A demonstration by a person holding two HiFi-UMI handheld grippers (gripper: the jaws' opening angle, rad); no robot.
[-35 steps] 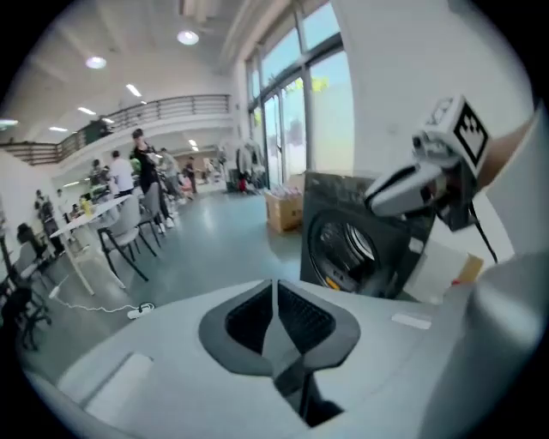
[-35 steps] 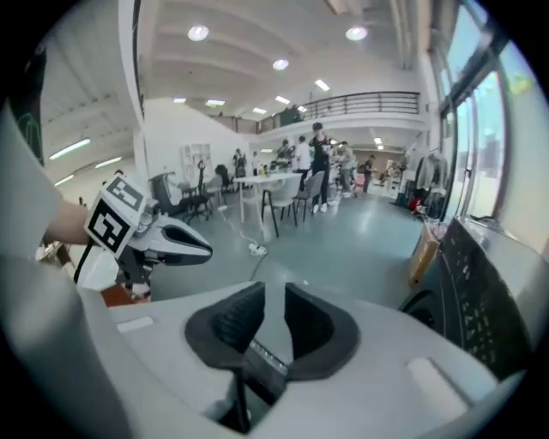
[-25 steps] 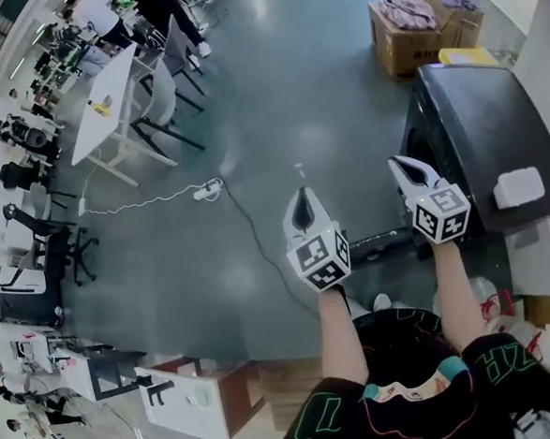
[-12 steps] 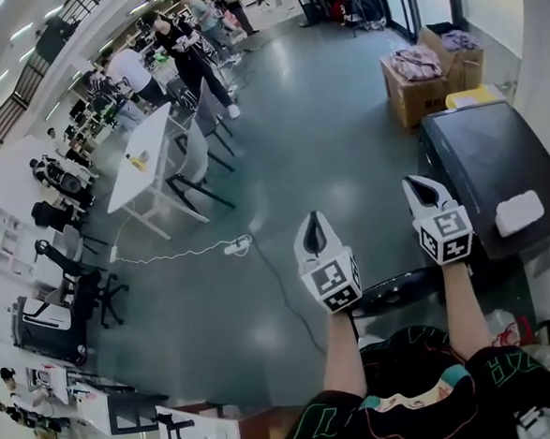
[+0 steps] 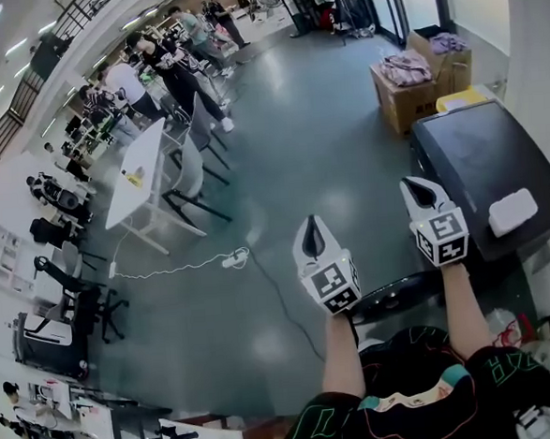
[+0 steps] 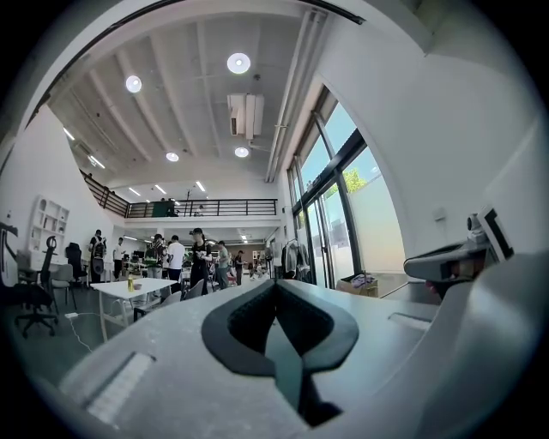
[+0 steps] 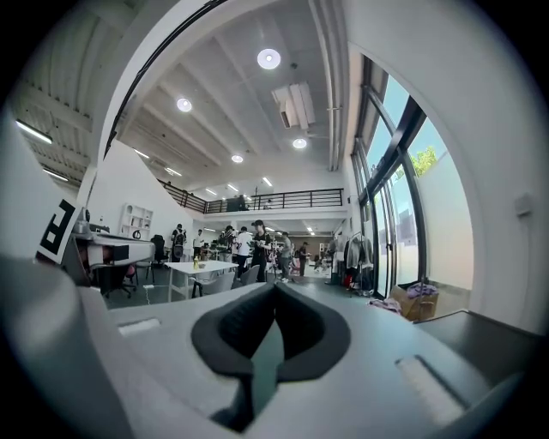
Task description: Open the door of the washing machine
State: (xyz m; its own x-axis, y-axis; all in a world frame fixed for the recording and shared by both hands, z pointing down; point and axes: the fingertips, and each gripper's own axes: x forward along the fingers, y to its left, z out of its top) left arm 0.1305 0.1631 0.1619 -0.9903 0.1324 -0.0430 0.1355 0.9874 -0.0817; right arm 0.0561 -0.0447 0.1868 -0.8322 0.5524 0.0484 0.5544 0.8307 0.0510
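Note:
The washing machine (image 5: 483, 166) has a black top and stands at the right of the head view; its corner also shows at the lower right of the right gripper view (image 7: 489, 330). Its front faces left, and my right arm partly hides it. A dark rounded part (image 5: 397, 292) shows low at that front; I cannot tell how the door stands. My left gripper (image 5: 311, 223) is held over the open floor, shut and empty (image 6: 275, 285). My right gripper (image 5: 415, 186) is beside the machine's front edge, apart from it, also shut and empty (image 7: 274, 287).
A white box (image 5: 512, 211) lies on the machine's top. Cardboard boxes of clothes (image 5: 406, 83) stand beyond it. A power strip with its cable (image 5: 235, 259) lies on the grey floor to the left. Farther left are a white table (image 5: 140, 172), chairs and several people.
Both grippers have risen and stay side by side, still shut. The head view has tilted up, so more of the far room and people shows.

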